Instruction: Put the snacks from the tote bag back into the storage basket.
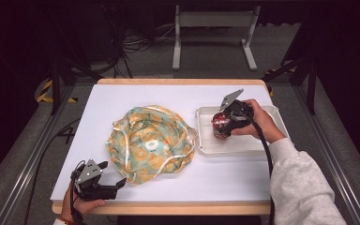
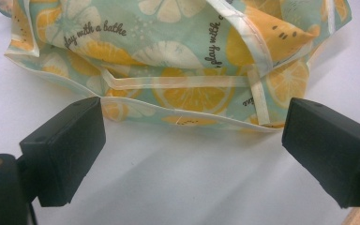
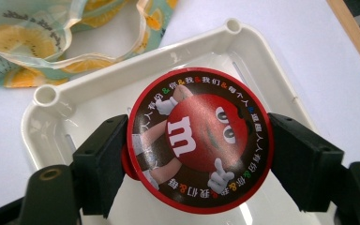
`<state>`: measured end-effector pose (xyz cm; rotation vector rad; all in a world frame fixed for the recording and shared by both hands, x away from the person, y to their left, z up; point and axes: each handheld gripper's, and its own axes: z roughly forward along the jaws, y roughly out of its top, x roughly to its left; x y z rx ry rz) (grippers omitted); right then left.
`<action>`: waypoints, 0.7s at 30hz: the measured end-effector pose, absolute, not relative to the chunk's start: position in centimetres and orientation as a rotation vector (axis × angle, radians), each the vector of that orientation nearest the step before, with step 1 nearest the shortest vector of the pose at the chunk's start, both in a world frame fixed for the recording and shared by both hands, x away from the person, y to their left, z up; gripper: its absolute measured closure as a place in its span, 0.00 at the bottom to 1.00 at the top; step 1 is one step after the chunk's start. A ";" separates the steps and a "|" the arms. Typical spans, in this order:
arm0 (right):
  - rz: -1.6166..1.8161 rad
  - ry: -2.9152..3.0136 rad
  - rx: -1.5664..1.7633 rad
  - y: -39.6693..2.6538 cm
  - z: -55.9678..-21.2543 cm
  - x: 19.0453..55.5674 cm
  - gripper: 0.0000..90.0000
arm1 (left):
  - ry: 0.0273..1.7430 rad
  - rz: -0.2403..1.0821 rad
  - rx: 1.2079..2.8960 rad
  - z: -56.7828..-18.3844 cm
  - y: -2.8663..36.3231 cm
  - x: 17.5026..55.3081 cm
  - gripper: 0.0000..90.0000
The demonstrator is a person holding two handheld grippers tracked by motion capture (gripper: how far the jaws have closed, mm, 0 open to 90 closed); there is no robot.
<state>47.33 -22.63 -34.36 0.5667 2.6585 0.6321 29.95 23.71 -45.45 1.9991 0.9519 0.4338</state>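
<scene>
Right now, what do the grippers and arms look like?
Both grippers are black with two blocky black jaws. The left gripper and right gripper each carry a grey three-cornered plate on top and trail a black cable. A light grey sleeve covers the right arm.

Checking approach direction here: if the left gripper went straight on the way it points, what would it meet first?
Probably the bag: its hemmed edge lies right ahead of the open left gripper, with bare table between. Depth is hard to judge.

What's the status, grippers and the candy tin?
Right gripper shut on the candy tin, over the white tray. Left gripper open, at bag edge. Nothing blocking.
</scene>
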 end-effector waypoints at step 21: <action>0.633 2.657 0.597 -24.4 -35.7 47.1 0.28 | 0.938 0.431 2.014 -45.5 23.7 30.1 0.08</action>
